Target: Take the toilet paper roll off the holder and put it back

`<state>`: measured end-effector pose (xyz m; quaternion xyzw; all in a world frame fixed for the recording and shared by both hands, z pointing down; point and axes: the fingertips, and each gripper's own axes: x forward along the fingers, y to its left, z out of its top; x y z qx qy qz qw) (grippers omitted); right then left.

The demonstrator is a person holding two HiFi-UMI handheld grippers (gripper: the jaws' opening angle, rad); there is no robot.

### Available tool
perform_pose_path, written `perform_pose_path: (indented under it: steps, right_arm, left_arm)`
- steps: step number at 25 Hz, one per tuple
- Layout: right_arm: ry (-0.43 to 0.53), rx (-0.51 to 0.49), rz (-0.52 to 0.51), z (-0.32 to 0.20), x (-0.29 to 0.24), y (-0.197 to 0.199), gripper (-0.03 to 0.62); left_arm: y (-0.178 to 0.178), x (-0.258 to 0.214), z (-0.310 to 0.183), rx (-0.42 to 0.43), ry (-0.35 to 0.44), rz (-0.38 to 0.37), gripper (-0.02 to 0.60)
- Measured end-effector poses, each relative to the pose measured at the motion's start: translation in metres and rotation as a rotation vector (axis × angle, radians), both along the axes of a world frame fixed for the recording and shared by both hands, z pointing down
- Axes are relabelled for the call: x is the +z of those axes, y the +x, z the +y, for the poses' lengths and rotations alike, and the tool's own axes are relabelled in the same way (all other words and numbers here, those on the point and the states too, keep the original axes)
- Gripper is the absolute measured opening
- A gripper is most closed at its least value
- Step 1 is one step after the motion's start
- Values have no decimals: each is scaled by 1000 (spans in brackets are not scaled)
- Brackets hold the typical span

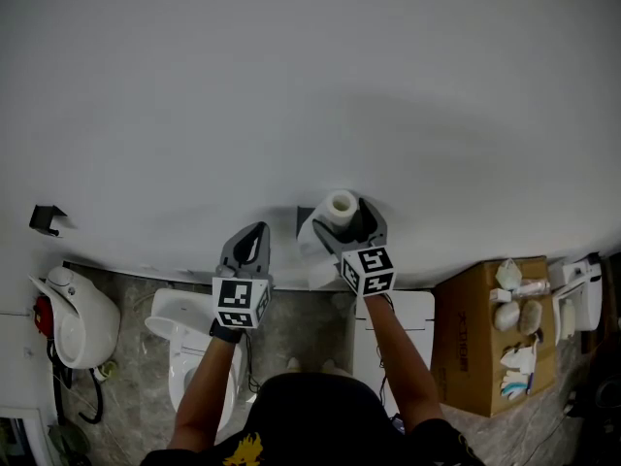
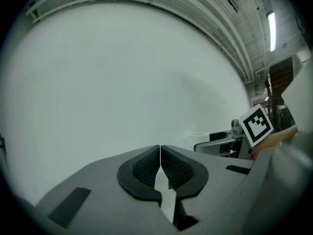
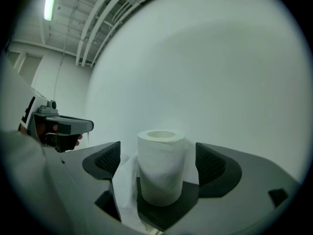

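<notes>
Black cloth of the person's shirt (image 1: 320, 420) fills the bottom of the head view, and two forearms reach forward from it over a grey stone floor (image 1: 301, 333). Below them stand a white toilet (image 1: 184, 348) on the left and an open cardboard box (image 1: 475, 343) of small items on the right.

The left gripper (image 1: 254, 233) (image 2: 160, 151) is clenched on nothing, its ribbed pads (image 2: 145, 169) pressed flat together, and it points at bare wall. Just beside it, the right gripper (image 1: 351, 212) (image 3: 157, 160) is released. Its jaws stand wide apart on either side of the toilet paper roll (image 1: 341, 204) (image 3: 161, 168), with a gap showing at each pad (image 3: 211, 166).

The roll stands upright, hollow core upward, on the dark holder (image 3: 190, 196). This looks like a small shelf, though its fixing is hidden behind the roll. A loose sheet (image 3: 124, 182) hangs from the roll toward the gripper's left jaw. Behind everything rises the plain white wall (image 1: 310, 85).
</notes>
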<state>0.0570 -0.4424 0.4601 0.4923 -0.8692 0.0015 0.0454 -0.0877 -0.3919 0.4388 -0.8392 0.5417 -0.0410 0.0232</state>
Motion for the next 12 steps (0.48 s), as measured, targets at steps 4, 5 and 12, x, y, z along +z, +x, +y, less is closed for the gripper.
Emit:
perform_pose_path:
  steps: [4,5,12]
  right_arm:
    - [-10,6,19,-5,6,-1,445]
    - [-12,6,26,-6,8,-2,442]
    - [-13,20,76,-8,11,-2,383]
  left_arm:
    - [-1,0,-2,3,1,-1,18]
    - [-2,0,-2,4,1,-1,18]
    - [-3,2,0,11,-4,2,18]
